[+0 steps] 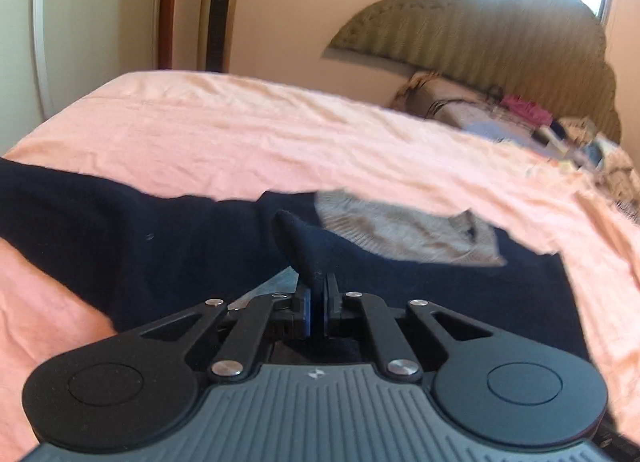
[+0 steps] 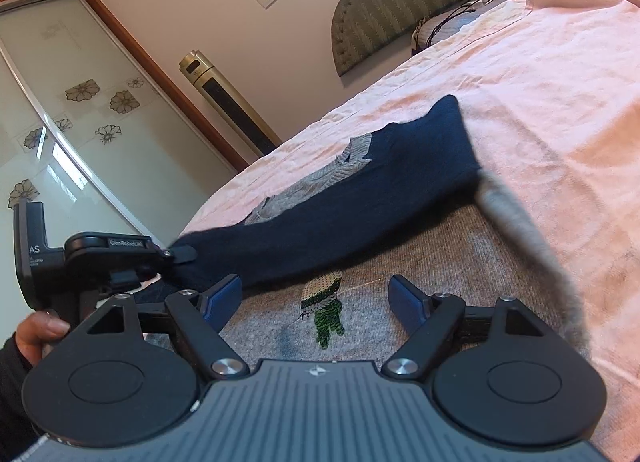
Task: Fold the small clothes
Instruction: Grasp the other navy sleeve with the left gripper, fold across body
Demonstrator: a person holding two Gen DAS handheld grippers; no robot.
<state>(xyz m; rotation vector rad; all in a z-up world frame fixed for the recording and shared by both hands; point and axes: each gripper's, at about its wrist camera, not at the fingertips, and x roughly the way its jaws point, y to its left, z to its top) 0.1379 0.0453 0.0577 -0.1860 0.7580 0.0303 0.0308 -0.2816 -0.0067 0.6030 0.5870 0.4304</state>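
Observation:
A small sweater with navy sleeves (image 1: 160, 238) and a grey ribbed neck (image 1: 392, 229) lies on the pink bed sheet (image 1: 240, 133). My left gripper (image 1: 318, 286) is shut on a raised fold of the navy fabric (image 1: 300, 246). In the right wrist view the navy sleeve (image 2: 360, 197) lies folded across the grey body (image 2: 440, 262), which carries a green sequin patch (image 2: 326, 306). My right gripper (image 2: 316, 294) hovers open over that grey body with nothing between its blue pads (image 2: 222, 298). The left gripper (image 2: 176, 254) shows at the left, pinching the sleeve's end.
A padded headboard (image 1: 500, 33) stands at the far end, with a heap of clothes and cables (image 1: 520, 113) below it. A gold tower unit (image 2: 228, 101) and a glass wardrobe door (image 2: 80, 121) line the wall. A person's hand (image 2: 40, 330) grips the left tool.

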